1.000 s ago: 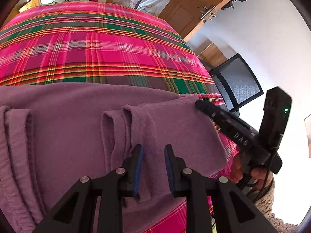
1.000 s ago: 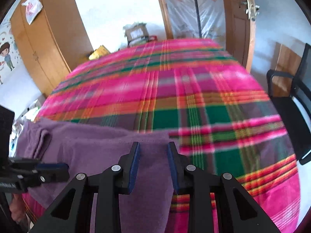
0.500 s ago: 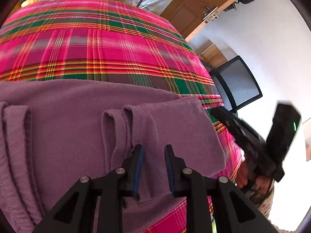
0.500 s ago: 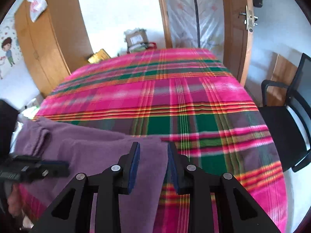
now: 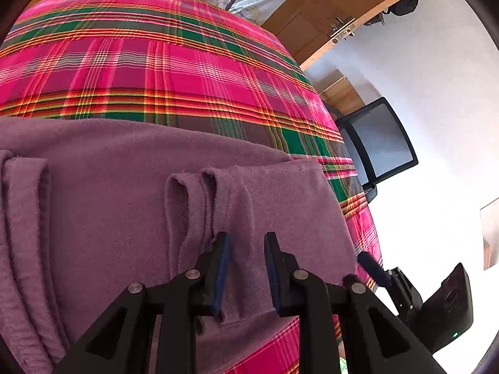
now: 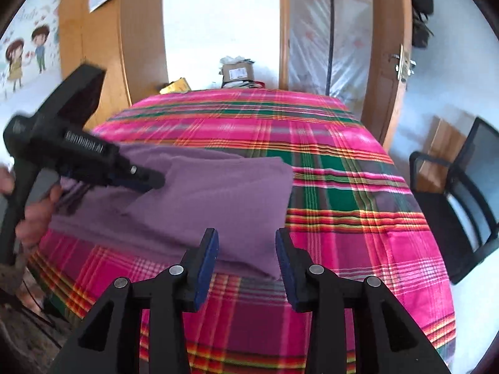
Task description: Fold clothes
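Note:
A purple fleece garment (image 5: 118, 205) lies partly folded on the pink plaid bed cover (image 5: 156, 62), with narrow folded strips on top. My left gripper (image 5: 246, 249) sits low over the garment's near part. Its fingers are slightly apart, flat cloth shows between them, and a small pucker touches the left pad (image 5: 222, 265). The right wrist view has the garment (image 6: 218, 199) ahead, with the left gripper (image 6: 149, 180) reaching over it from the left. My right gripper (image 6: 246, 249) is open just short of the garment's near right corner, holding nothing. It shows at the bed's near right edge (image 5: 374, 268).
A black mesh office chair (image 6: 461, 193) stands right of the bed, also visible from the left wrist (image 5: 380, 143). Cardboard boxes (image 6: 237, 73) sit past the bed's far end. Beyond the bed are a wooden wardrobe (image 6: 103, 46) and a wooden door (image 6: 386, 46).
My right gripper has drawn back off the garment's right corner toward the near bed edge, and its fingers have spread wider. The left gripper has stayed over the garment.

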